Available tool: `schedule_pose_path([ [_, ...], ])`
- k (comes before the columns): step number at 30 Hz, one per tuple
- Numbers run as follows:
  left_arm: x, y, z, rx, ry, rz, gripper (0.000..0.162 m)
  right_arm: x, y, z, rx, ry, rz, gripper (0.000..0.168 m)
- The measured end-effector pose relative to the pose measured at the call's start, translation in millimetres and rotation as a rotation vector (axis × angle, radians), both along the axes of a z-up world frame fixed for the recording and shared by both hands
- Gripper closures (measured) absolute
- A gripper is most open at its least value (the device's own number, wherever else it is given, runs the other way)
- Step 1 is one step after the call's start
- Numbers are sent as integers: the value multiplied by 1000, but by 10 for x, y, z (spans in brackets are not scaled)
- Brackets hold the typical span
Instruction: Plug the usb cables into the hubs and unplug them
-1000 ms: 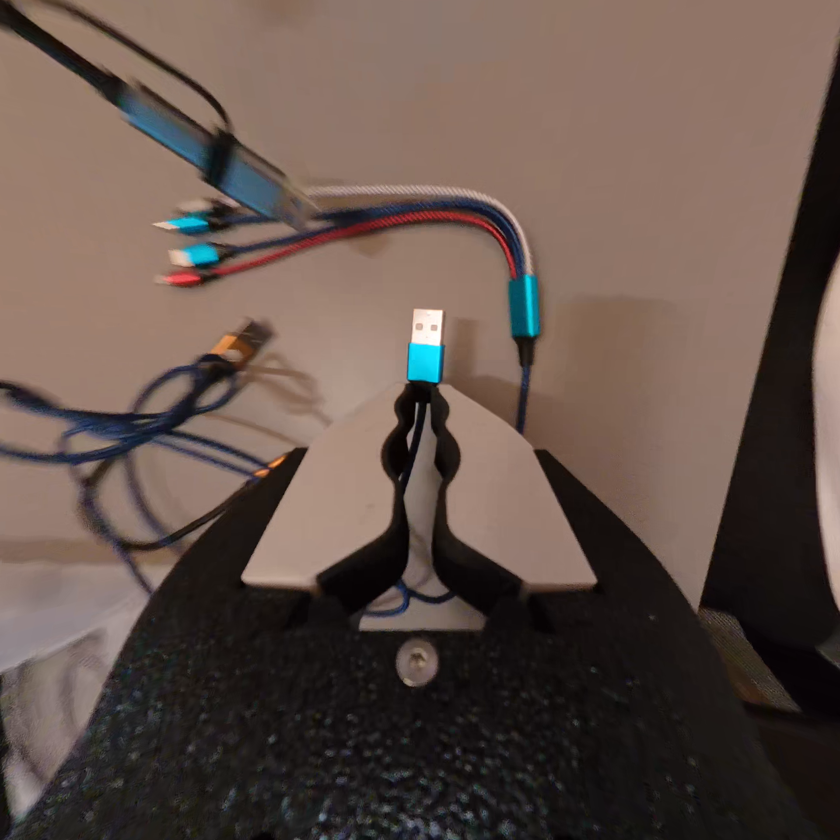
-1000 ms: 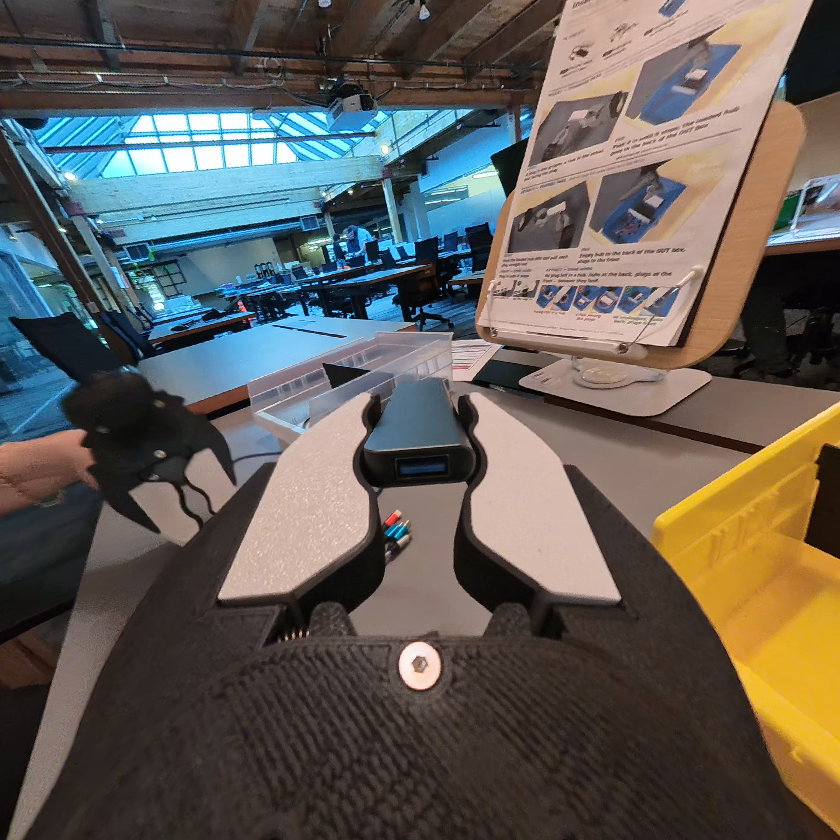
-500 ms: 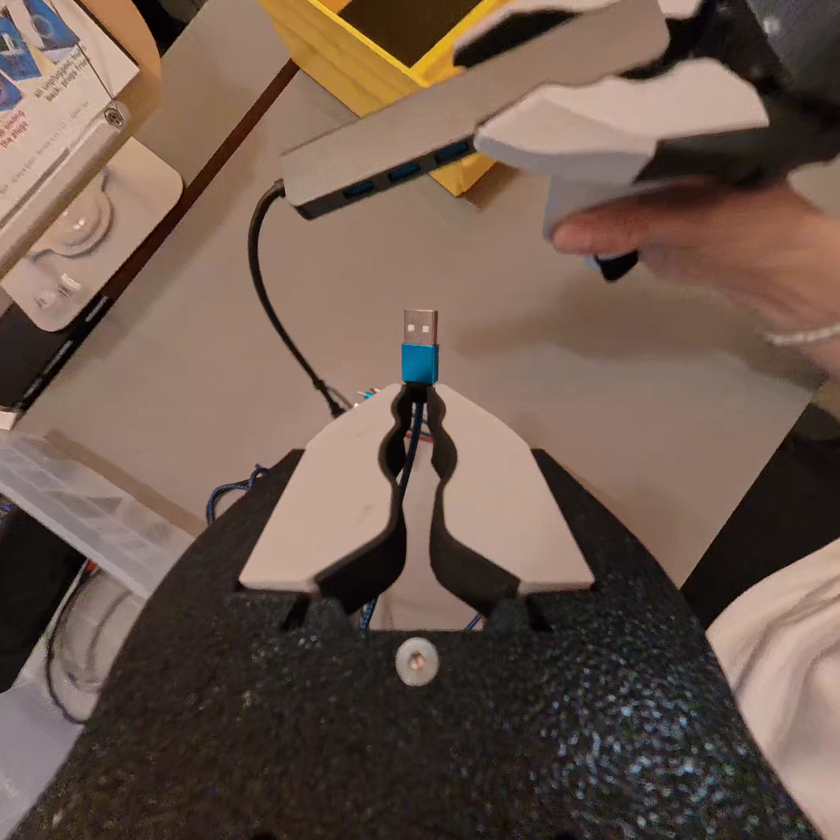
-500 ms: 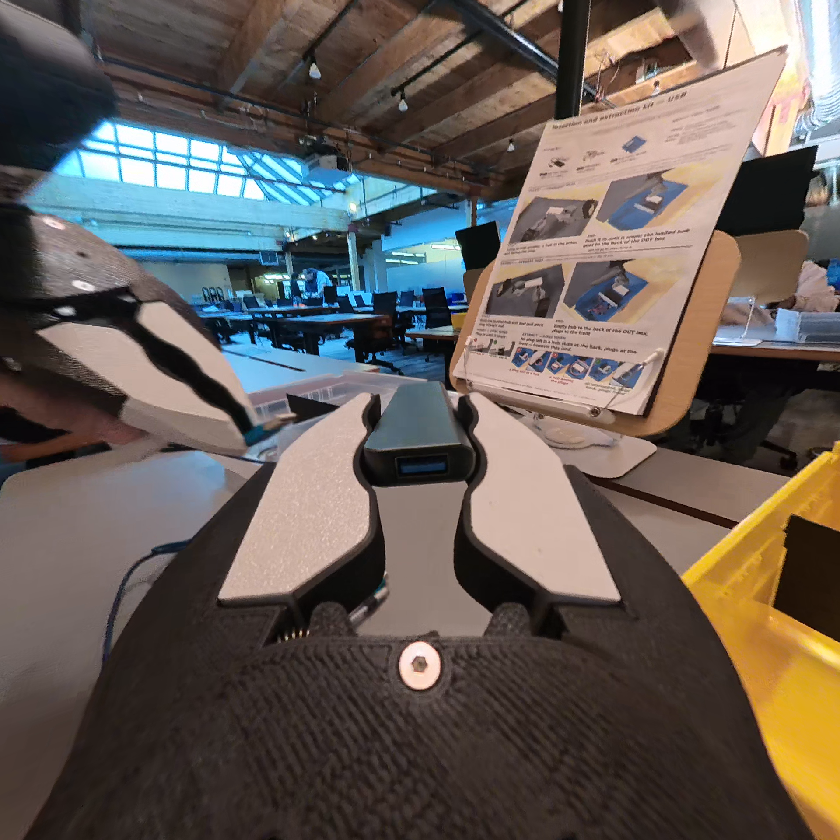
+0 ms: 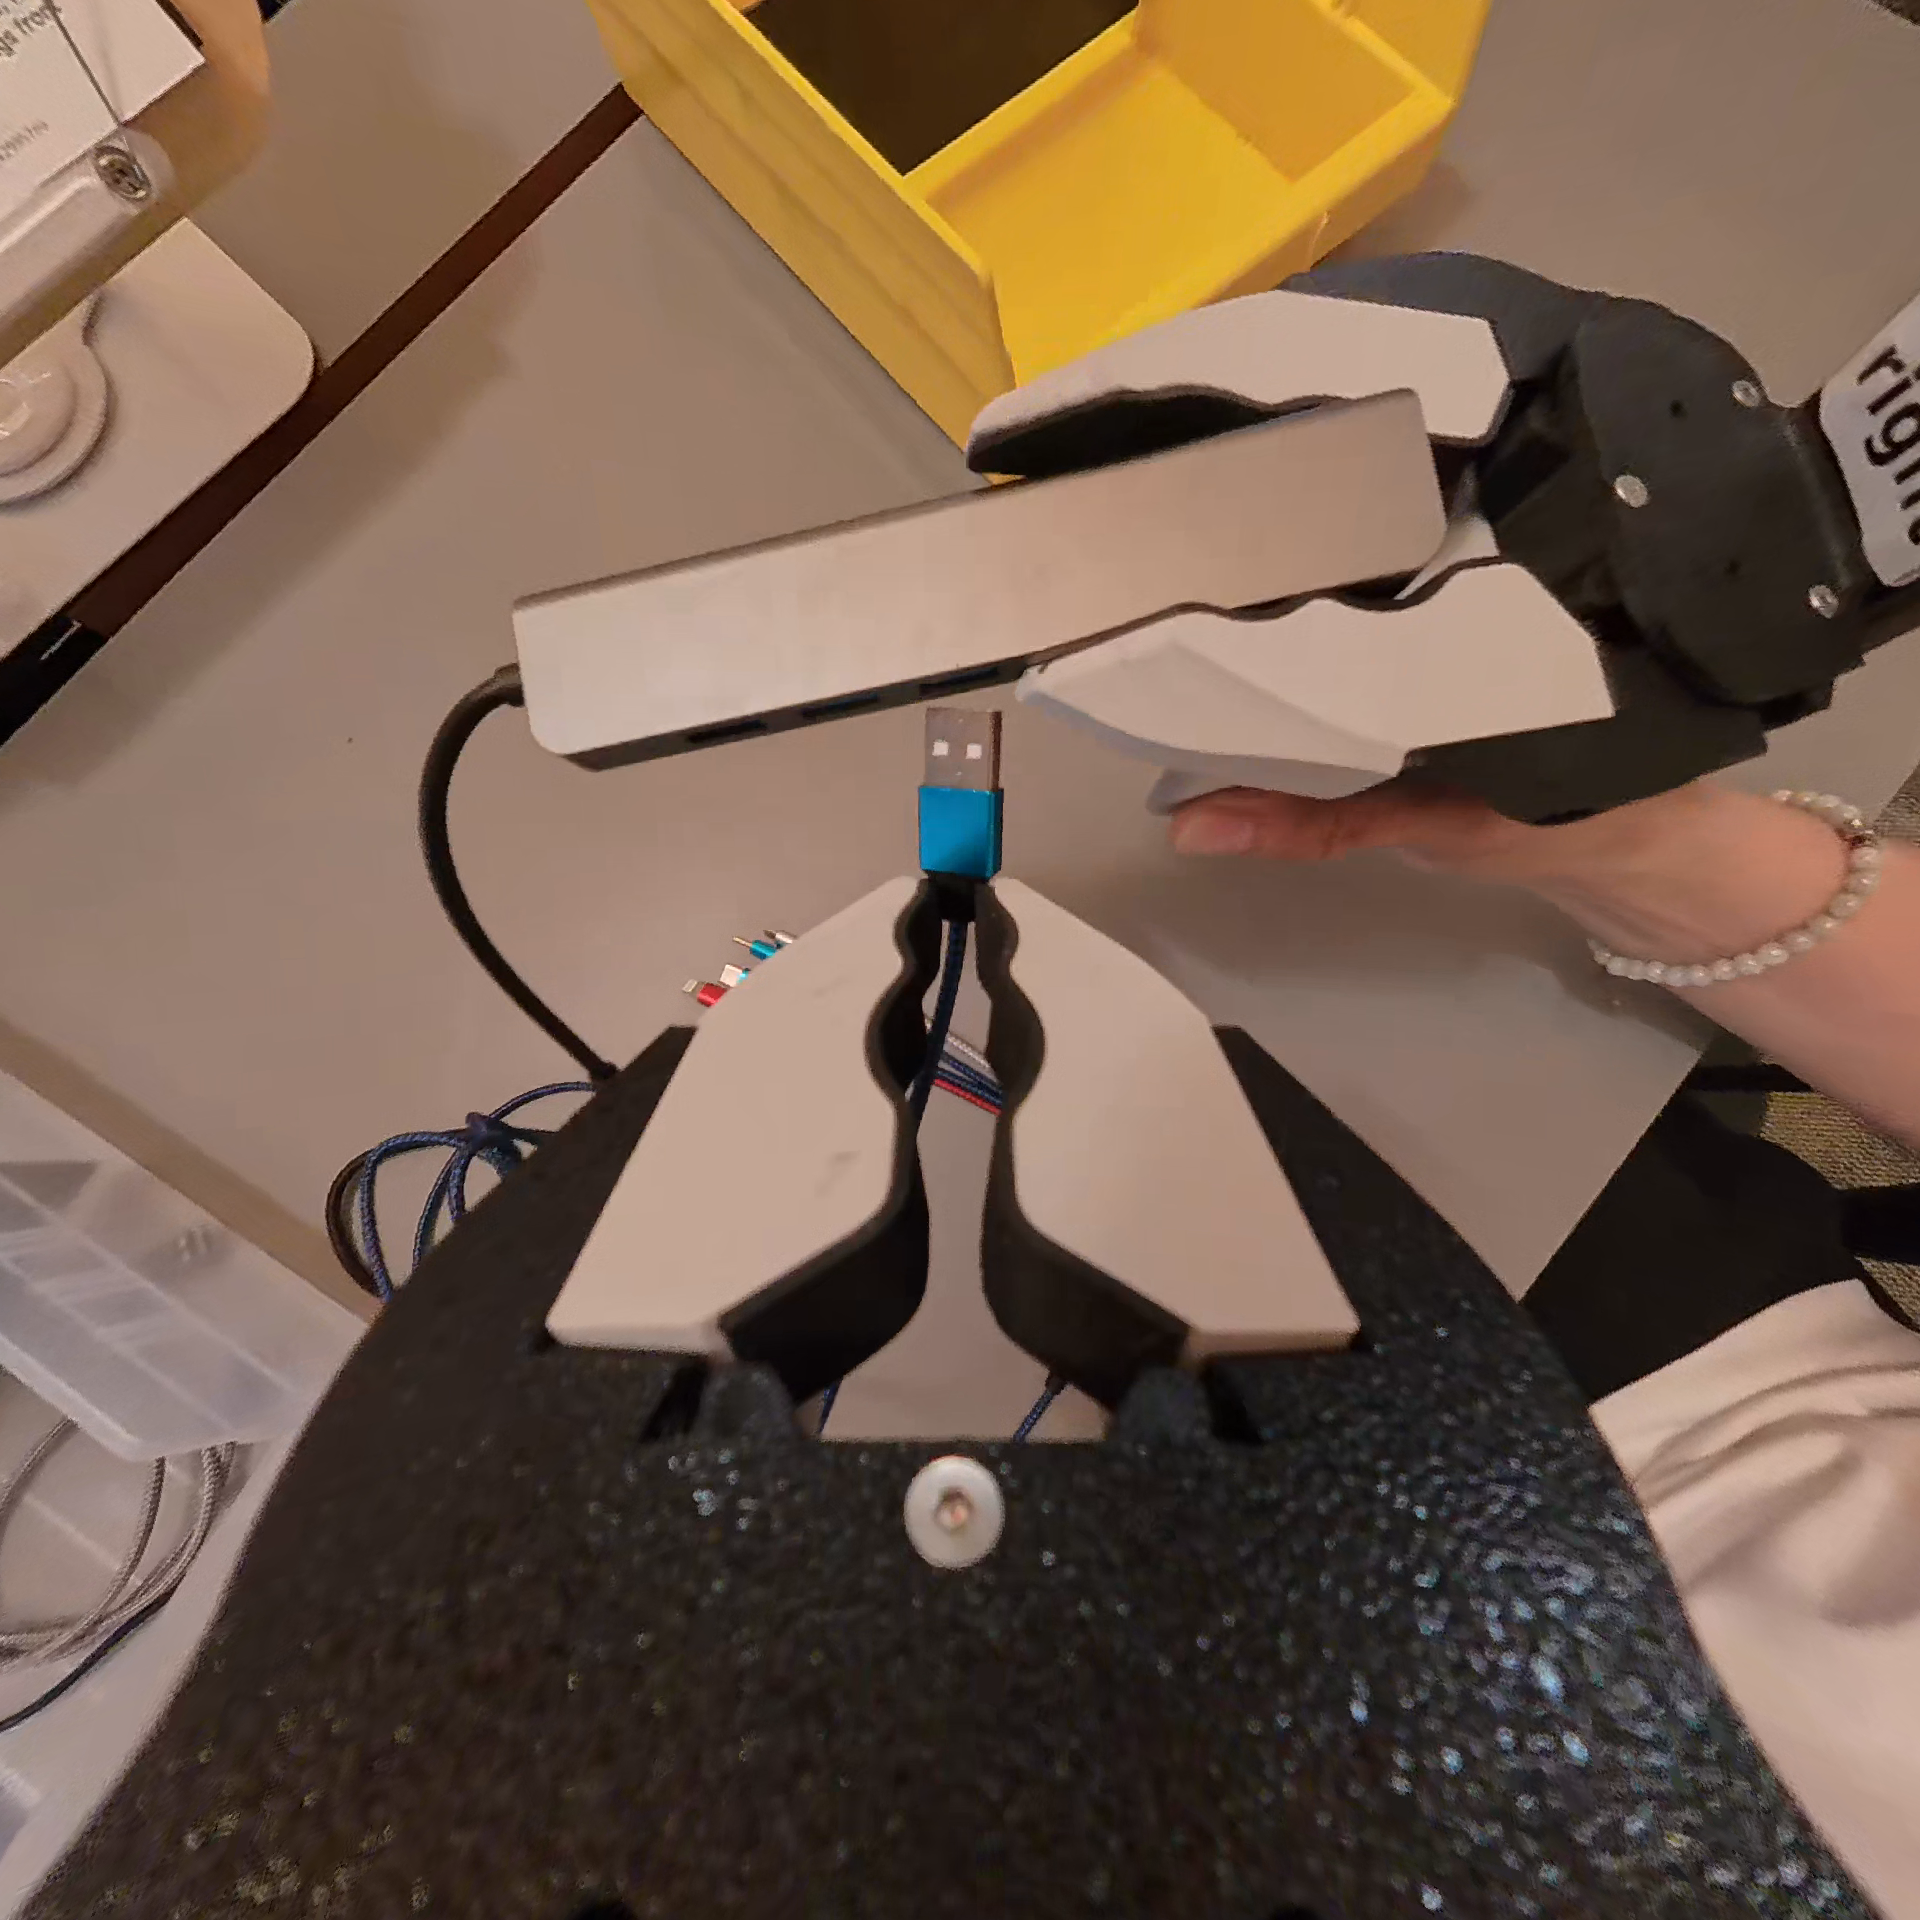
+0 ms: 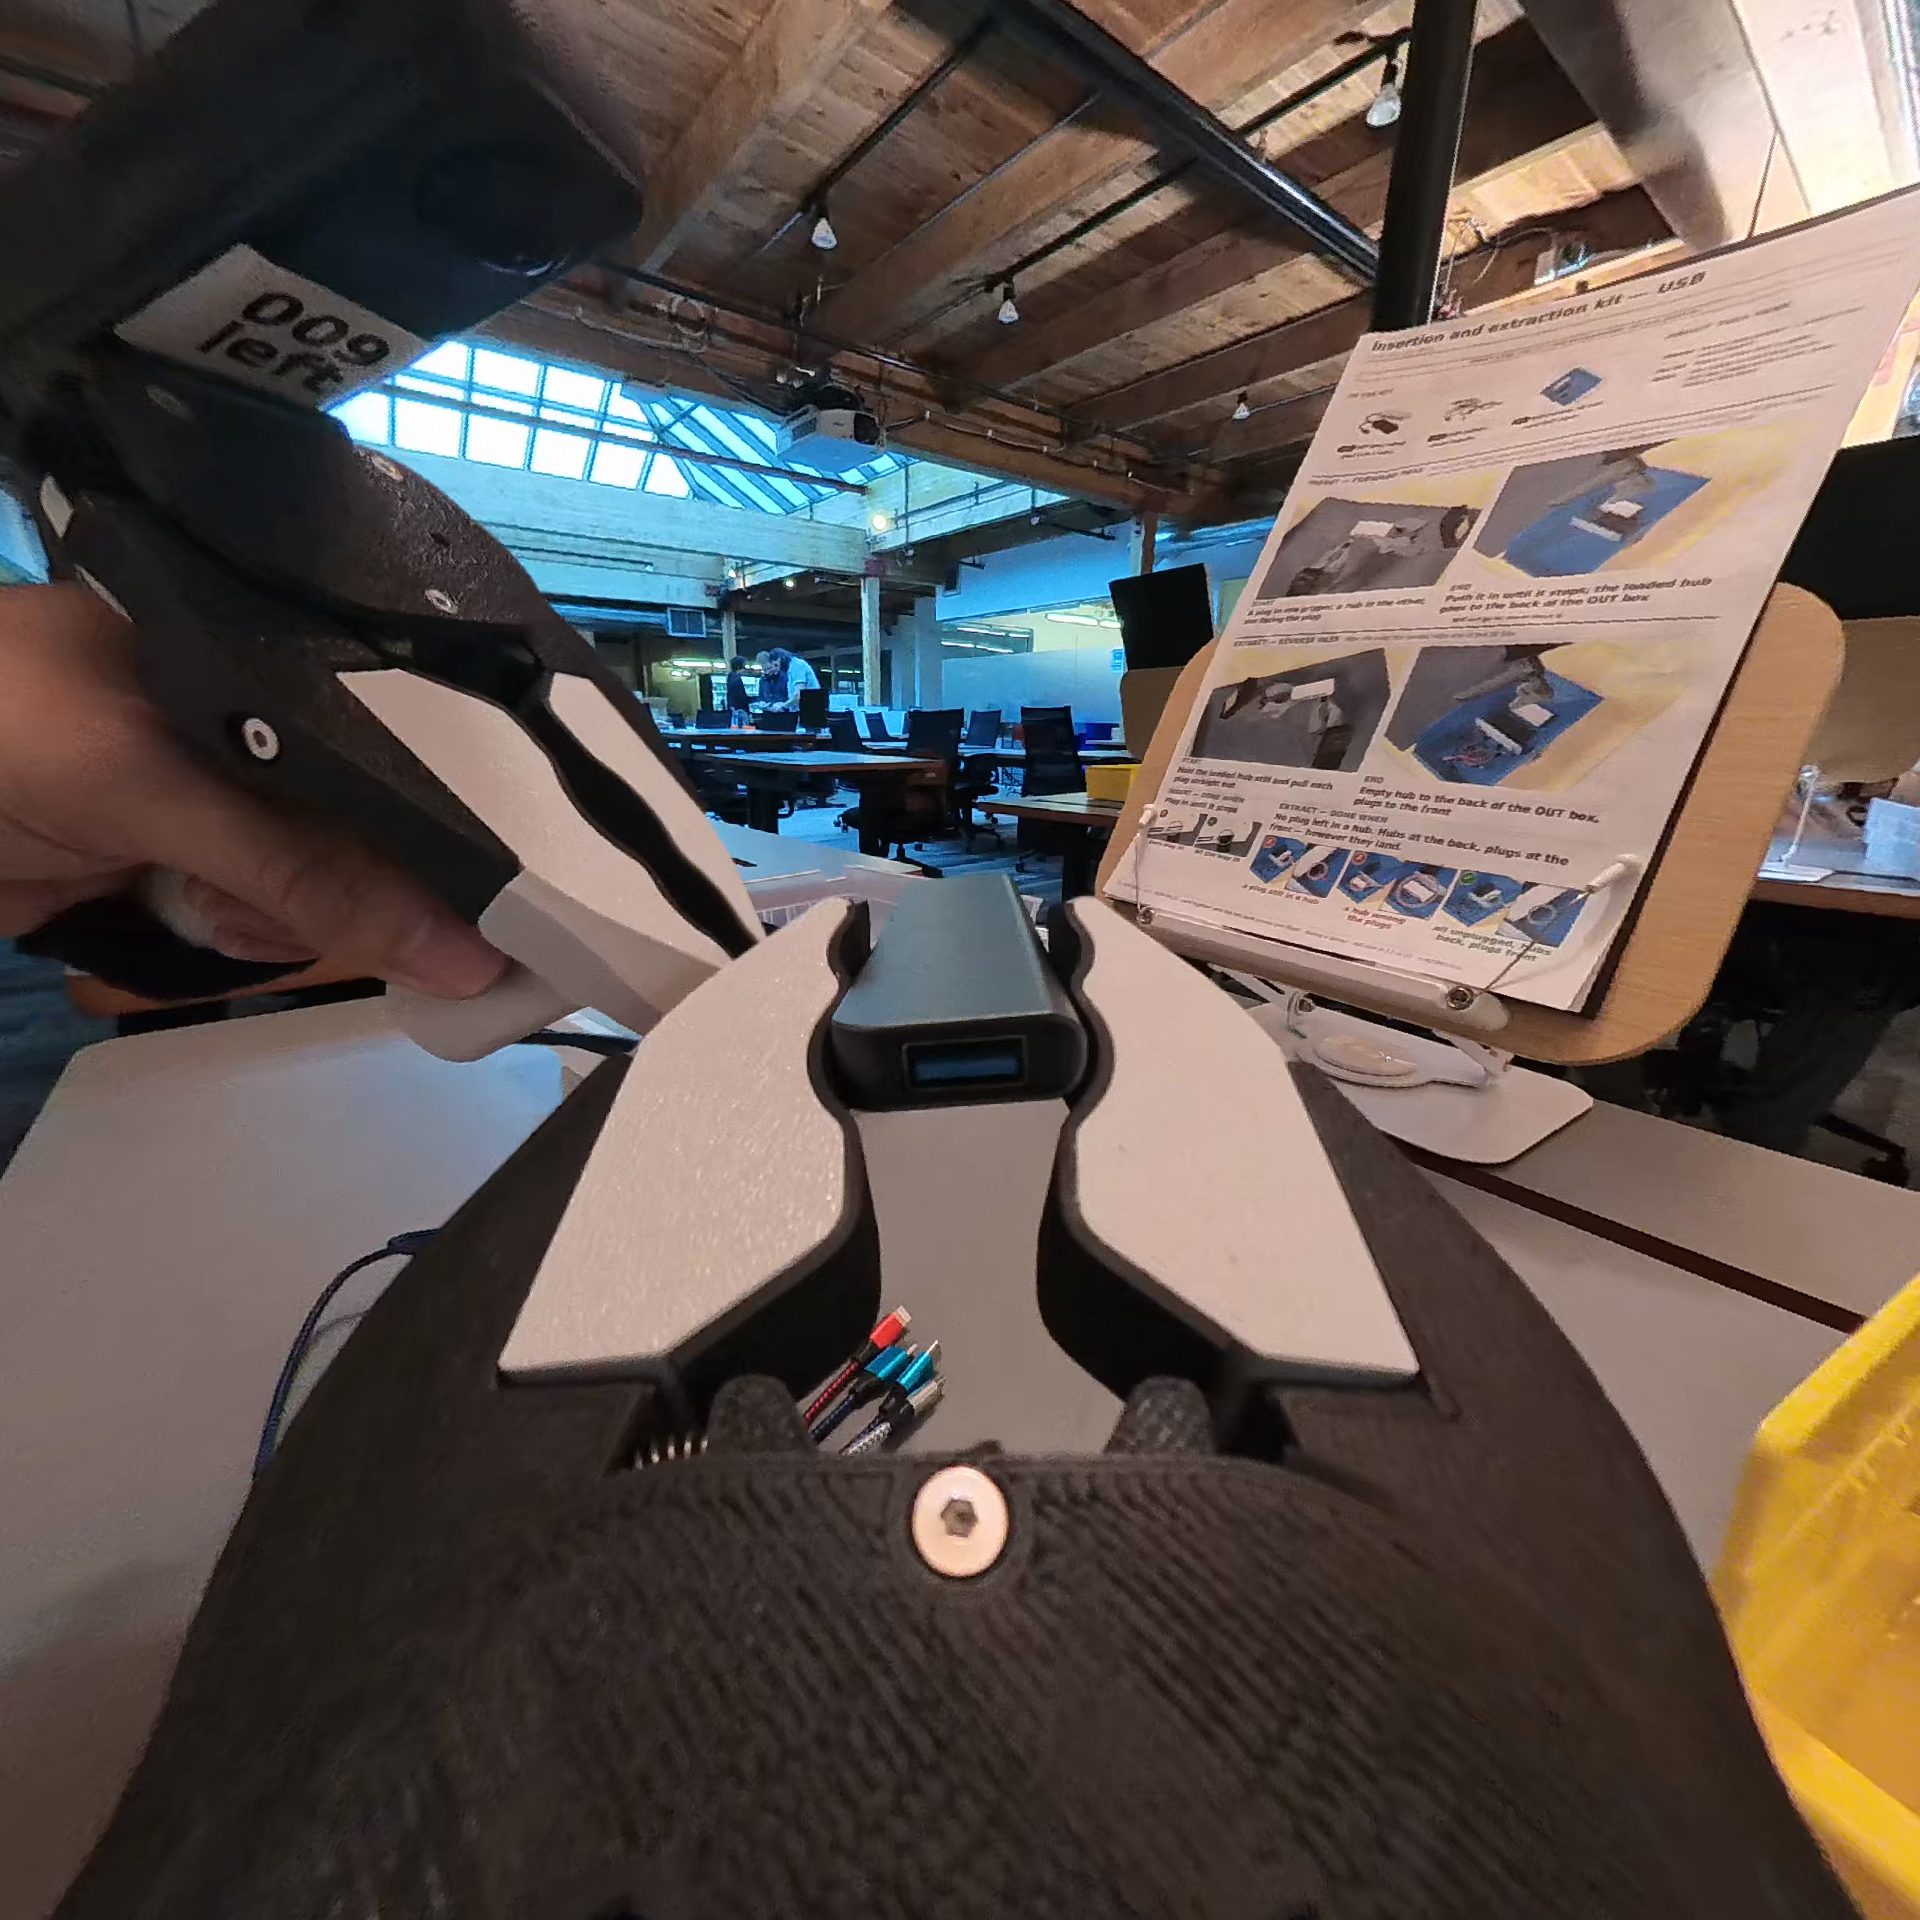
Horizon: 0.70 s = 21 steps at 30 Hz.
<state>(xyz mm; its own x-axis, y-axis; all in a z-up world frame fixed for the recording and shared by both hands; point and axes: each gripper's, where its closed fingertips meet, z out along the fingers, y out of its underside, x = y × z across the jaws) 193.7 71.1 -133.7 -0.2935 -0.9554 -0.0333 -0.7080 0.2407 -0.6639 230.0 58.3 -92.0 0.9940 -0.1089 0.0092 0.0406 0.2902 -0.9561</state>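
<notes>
We see the left claw (image 5: 958,904) pressed together on a blue braided cable (image 5: 940,1023), pinching it just below the blue-shelled USB plug (image 5: 961,795), which stands upright past the fingertips with its metal tongue pointing away from the camera. Straight beyond it, the right claw (image 5: 1049,561) comes in from the right and grips a long grey hub (image 5: 966,582) crosswise, one finger (image 5: 1236,364) on the far side and the other on the near side. The hub hangs above the worktop (image 5: 727,395), tilted with its left end lower. The plug's tip sits just short of the hub's near edge, close under one of the blue ports; we cannot tell whether they touch. A black cord (image 5: 457,873) drops from the hub's left end and curves down behind the left claw.

From the right wrist view, the hub (image 6: 956,987) sits clamped between the two grey fingers, its end port facing the camera, and the left claw (image 6: 665,883) comes in from the left, a hand (image 6: 197,831) around its handle.

On the worktop lie small red and blue connector tips (image 6: 883,1371), a coil of blue cable (image 5: 436,1184) at near left, a yellow bin (image 5: 1039,156) at the far side, and a paper sheet on a wooden stand (image 6: 1496,665) at far right in that view.
</notes>
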Motion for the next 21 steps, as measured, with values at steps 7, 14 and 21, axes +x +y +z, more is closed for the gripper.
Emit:
schedule_pose_path([
  [7,-20,56,0,11,-6,24,156,-17,40,-43,-25,-51,-46,134],
  [14,-32,82,-19,59,12,39,156,-52,75,-69,-53,-144,-116,134],
  [21,-35,162,-75,180,43,82,156,-69,122,-122,-103,-234,-192,134],
])
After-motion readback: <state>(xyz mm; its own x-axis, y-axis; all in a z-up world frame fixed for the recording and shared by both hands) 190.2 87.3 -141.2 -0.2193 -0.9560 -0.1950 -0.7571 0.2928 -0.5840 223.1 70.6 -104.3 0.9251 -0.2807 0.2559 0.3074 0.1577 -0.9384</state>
